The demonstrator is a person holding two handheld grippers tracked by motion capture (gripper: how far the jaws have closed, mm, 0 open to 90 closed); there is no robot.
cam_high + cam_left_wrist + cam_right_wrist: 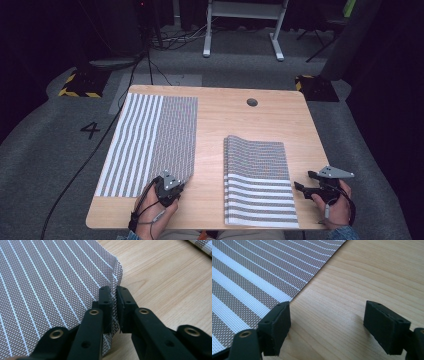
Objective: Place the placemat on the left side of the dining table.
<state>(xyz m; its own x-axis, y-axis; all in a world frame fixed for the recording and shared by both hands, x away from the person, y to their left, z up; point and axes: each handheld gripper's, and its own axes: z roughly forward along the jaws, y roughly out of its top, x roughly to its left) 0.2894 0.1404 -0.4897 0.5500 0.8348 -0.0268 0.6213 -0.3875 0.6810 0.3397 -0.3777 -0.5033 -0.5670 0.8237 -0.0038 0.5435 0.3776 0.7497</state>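
Your left gripper (113, 303) is clamped on the near right corner of the flat woven placemat (150, 142). The jaws stand almost together, with the mat's edge pinched between them and curling up just ahead of the tips. A corner bite like this gives you a free edge to lift or fold without dragging the whole sheet.

The rest of that mat runs away from the left gripper, forward and to its left, lying flat on the wooden table (225, 117).

Your right gripper (327, 325) sits with jaws wide apart and nothing between them, just bare wood. The stack of striped placemats (257, 180) lies just beside its left jaw, which touches or nearly touches the stack's edge; I cannot tell which. Judgement: it is parked there clear of the work, ready to steady the stack or take a second corner.

Step in hand, as judged: begin raising the pinched corner. Risk: the bite is shallow and close to the edge, so the weave may slip out if you pull sideways.
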